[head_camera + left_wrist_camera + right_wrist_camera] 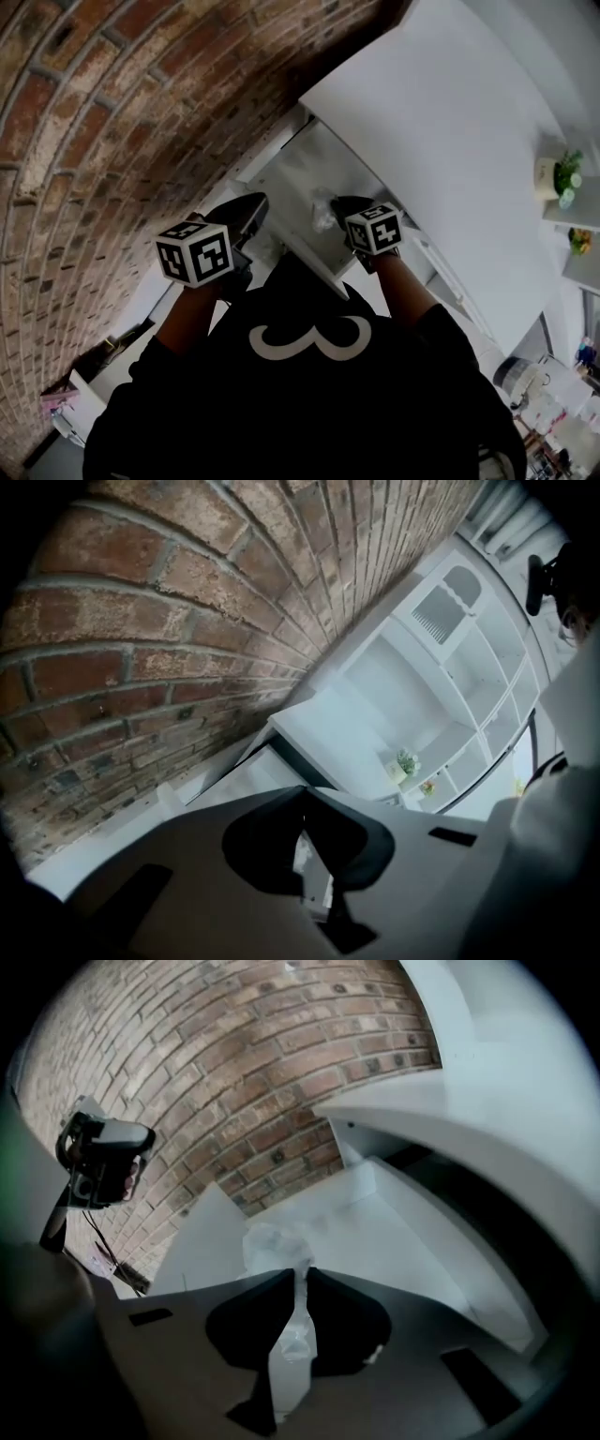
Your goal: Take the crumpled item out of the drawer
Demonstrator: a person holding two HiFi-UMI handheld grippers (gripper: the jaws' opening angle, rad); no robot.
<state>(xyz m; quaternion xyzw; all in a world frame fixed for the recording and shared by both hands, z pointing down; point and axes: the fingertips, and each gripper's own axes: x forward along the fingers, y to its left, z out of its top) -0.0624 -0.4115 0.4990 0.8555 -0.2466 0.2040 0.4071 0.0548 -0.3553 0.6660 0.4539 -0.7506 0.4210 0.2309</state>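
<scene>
Crumpled item (275, 1241): a wad of clear, whitish film, pinched in the right gripper (302, 1277). In the right gripper view the jaws are closed on a twisted tail of the film. The bulk of the wad stands just beyond the tips at 12 o'clock, with the pale floor of the open drawer (403, 1232) behind it. I cannot tell whether the wad is fully off the drawer floor.

Head view: the wad (323, 214) is over the drawer (286, 178), at about 10 o'clock from the right gripper's marker cube and inside the drawer's outline. The white tabletop (450, 131) overhangs at 1 to 3 o'clock. The brick wall (103, 141) fills 8 to 12 o'clock.

Left gripper (302, 797): the jaw tips are together in its own view, with nothing I can make out held between them. In the head view it hangs near the drawer's edge, at 9 o'clock from the wad and well apart from it.

Step in hand (judgement): the grasp is made and the extraction is under way. The wad is not yet clear of the drawer.

Next move calls for:
- Keep the jaws closed. Only a thin tail is held, and film is slippery and could slide out.
- Raise the wad above the drawer walls.
- Draw it back toward 6 o'clock, away from the tabletop's overhanging edge.
</scene>
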